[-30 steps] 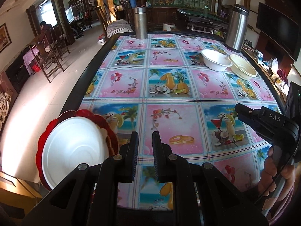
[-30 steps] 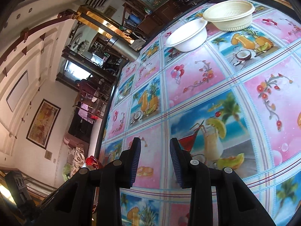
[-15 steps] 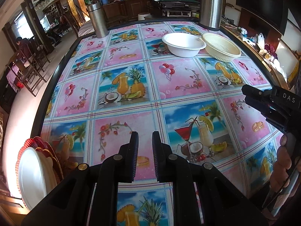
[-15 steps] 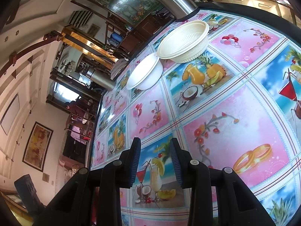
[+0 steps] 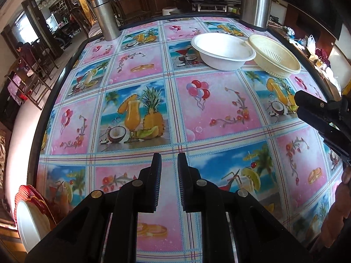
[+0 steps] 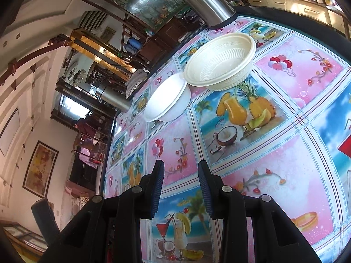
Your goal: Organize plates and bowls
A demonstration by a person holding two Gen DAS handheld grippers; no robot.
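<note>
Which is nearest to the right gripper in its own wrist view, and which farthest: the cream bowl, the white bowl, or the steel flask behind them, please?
From the right gripper:
1. White bowl, ahead, slightly left.
2. Cream bowl, beyond it to the right, rims touching.
3. Steel flask, at the table's far edge.

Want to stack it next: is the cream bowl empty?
Empty: the cream bowl stands upright, its ribbed inside bare in the right wrist view.

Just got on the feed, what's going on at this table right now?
Neither tool holds anything. The left tool and right tool both hang open over the tablecloth, pointed toward the white bowl and cream bowl sitting side by side at the far end. A white plate rests on a red plate near the left edge.
</note>
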